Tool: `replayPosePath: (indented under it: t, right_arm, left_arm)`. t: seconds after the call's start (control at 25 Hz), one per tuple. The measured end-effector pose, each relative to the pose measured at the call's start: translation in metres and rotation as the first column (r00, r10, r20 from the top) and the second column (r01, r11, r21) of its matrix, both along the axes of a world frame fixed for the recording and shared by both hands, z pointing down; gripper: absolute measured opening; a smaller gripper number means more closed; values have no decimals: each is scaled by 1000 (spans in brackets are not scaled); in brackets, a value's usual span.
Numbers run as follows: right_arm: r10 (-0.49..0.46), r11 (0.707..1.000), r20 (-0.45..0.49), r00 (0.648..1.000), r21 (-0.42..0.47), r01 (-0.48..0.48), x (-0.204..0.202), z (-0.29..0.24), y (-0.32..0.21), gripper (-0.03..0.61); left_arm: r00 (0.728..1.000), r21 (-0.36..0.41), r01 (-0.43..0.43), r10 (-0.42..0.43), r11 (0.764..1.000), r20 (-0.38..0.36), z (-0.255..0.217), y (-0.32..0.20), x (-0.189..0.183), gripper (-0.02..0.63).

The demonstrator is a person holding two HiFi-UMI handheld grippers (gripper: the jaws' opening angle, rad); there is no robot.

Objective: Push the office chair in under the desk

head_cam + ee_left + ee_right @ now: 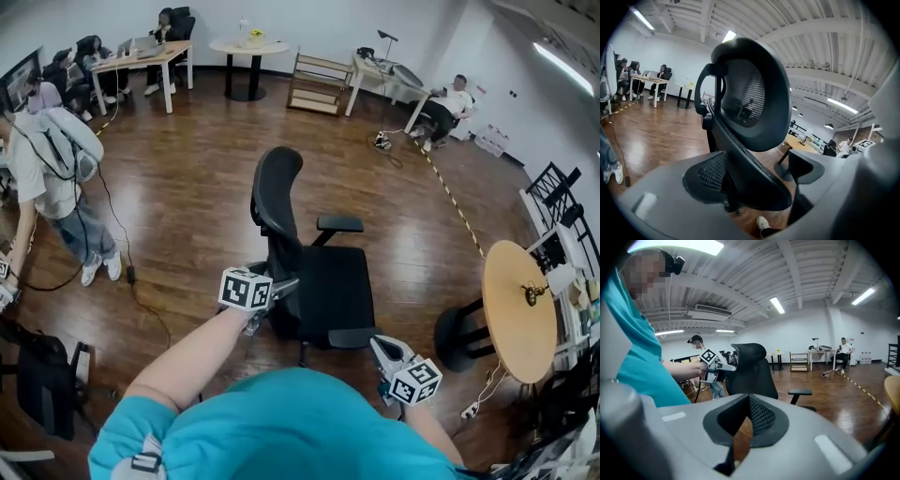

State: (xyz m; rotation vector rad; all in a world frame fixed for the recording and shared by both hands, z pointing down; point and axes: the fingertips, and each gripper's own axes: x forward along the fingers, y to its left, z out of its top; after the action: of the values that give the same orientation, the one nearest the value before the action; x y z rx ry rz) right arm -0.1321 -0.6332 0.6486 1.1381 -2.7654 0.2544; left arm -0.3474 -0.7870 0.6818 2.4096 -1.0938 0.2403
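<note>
A black mesh office chair (323,281) stands on the wooden floor in the middle of the room, its tall backrest (277,192) to the left of its seat. My left gripper (286,291) is at the lower part of that backrest. In the left gripper view the jaws (759,173) stand wide apart with the chair's back frame (740,159) running between them, and no pad visibly presses on it. My right gripper (380,347) hovers by the near armrest (352,337). Its jaws (740,427) are together with nothing held. The chair (752,369) shows ahead of it.
A round wooden table (520,309) on a black base stands to the right, with a cluttered desk edge (567,277) behind it. A person (56,164) stands at the left beside a floor cable (131,281). Another dark chair (42,380) is at the lower left. Desks and seated people line the far wall.
</note>
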Motion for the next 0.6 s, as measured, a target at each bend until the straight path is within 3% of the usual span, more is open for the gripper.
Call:
replayPosePath:
  t: [0.16, 0.4, 0.6]
  right_arm:
    - [-45, 999, 18, 999, -2, 45, 39, -4, -9, 0]
    - [-63, 998, 39, 997, -20, 63, 106, 4, -33, 0]
    - [-47, 999, 58, 997, -25, 48, 123, 5, -39, 0]
  left_arm:
    - [990, 15, 47, -49, 999, 133, 6, -17, 20, 515]
    - [959, -3, 34, -32, 999, 280, 26, -38, 43, 575]
    - [942, -12, -10, 14, 1000, 337, 27, -45, 41, 584]
